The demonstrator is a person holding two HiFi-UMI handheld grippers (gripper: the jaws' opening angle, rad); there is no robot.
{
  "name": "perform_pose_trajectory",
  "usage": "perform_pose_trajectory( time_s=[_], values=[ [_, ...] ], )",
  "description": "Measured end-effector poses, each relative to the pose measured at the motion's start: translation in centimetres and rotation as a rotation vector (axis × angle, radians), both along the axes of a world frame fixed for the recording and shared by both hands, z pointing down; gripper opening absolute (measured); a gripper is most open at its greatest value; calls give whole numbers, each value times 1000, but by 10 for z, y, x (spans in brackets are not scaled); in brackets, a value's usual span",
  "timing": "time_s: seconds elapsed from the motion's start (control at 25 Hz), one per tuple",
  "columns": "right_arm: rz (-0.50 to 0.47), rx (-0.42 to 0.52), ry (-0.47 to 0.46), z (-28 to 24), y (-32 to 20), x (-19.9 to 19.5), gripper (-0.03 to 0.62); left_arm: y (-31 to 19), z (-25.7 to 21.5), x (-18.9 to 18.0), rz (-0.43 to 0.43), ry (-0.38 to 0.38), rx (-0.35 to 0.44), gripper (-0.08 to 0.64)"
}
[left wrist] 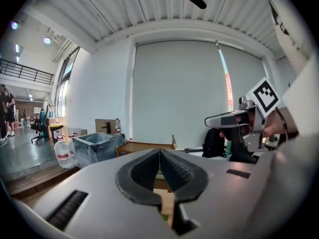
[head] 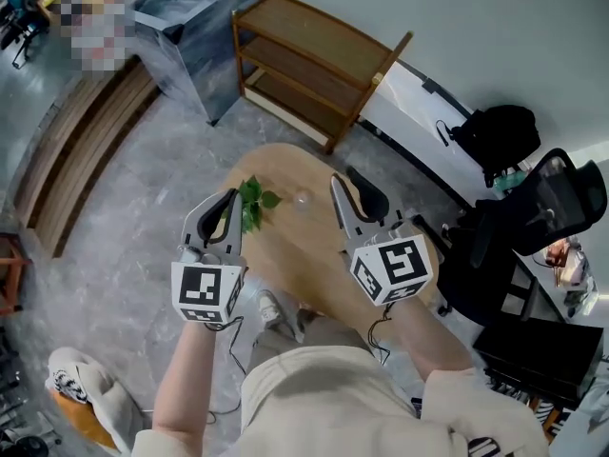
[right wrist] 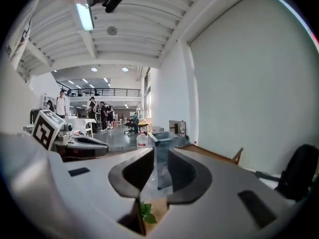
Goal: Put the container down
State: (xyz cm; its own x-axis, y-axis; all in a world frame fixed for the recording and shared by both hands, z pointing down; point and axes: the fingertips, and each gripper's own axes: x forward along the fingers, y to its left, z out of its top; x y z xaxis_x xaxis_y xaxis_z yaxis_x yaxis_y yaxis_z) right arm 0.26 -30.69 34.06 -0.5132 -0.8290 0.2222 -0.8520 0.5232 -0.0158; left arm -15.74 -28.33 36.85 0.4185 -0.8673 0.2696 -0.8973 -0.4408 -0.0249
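A small clear container (head: 303, 198) stands on the oval wooden table (head: 300, 241), apart from both grippers. A sprig of green leaves (head: 252, 203) lies to its left and shows again low between the right jaws (right wrist: 146, 212). My left gripper (head: 231, 200) hovers over the table's left side, just beside the leaves; in its own view the gripper (left wrist: 159, 151) has its jaws closed tip to tip with nothing in them. My right gripper (head: 348, 183) is held to the right of the container, its jaws (right wrist: 159, 152) a narrow gap apart and empty.
A wooden shelf rack (head: 314, 65) and a grey lined bin (head: 190, 27) stand beyond the table. A black office chair (head: 533, 217) and a black bag (head: 500, 131) are at the right. People stand far off in the hall (right wrist: 94, 111).
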Motion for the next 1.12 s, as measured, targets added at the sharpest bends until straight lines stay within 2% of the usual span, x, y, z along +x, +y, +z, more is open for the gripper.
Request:
perform_pose_trajectory(
  time_s=[0.12, 0.44, 0.72, 0.88, 1.0, 1.12],
  values=[
    [-19, 75, -14, -38, 20, 7, 55, 19, -35, 3, 12, -15, 48, 6],
    [-34, 106, -58, -90, 71, 23, 20, 74, -99, -4, -11, -16, 101, 8],
    [-120, 65, -73, -104, 111, 11, 4, 110, -115, -7, -8, -47, 128, 8],
    [-203, 108, -13, -121, 125, -1, -3, 123, -115, -1, -6, -52, 120, 7],
    [-233, 141, -10, -132, 129, -7, -4, 127, -118, 4, -8, -45, 118, 8],
    [-243, 136, -23, -132, 131, -10, -5, 129, -123, 8, -3, -46, 127, 8]
  ],
)
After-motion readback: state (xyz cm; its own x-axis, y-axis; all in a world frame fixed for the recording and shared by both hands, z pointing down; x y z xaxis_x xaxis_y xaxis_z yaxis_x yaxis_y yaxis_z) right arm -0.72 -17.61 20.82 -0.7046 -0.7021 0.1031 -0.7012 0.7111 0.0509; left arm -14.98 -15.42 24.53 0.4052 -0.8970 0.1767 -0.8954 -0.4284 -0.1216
